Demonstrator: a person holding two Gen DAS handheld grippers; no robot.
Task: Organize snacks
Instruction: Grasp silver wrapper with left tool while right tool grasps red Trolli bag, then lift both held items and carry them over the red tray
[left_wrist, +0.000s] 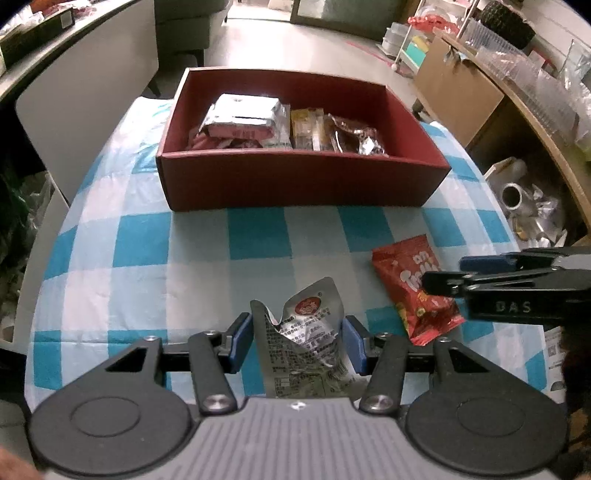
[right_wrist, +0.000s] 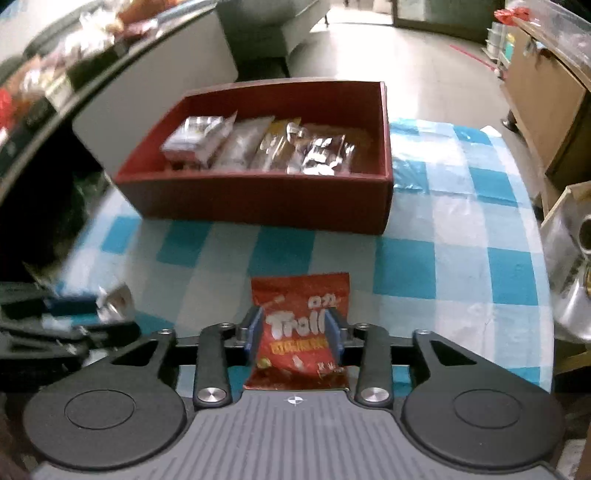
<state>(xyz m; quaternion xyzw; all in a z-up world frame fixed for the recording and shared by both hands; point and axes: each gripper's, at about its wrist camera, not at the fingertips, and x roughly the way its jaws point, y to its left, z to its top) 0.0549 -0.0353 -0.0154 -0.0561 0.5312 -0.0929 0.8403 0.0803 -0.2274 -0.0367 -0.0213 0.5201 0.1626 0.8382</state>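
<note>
A crumpled silver snack packet (left_wrist: 306, 332) sits between the blue pads of my left gripper (left_wrist: 298, 341), which is shut on it. A red Trolli candy bag (right_wrist: 299, 295) lies on the blue checked tablecloth; my right gripper (right_wrist: 293, 332) straddles it, its pads pressing the bag's sides. In the left wrist view the right gripper (left_wrist: 443, 273) reaches in from the right over that red bag (left_wrist: 402, 273). Behind both stands the dark red box (left_wrist: 295, 184) (right_wrist: 258, 199), holding several silver, yellow and brown snack packets.
The table's checked cloth (left_wrist: 184, 251) shows between the grippers and the box. The table edge curves away on the right (right_wrist: 532, 229), with metal ware (left_wrist: 517, 199) and a wooden shelf (left_wrist: 461, 96) beyond. A white cabinet (left_wrist: 85, 99) stands at the left.
</note>
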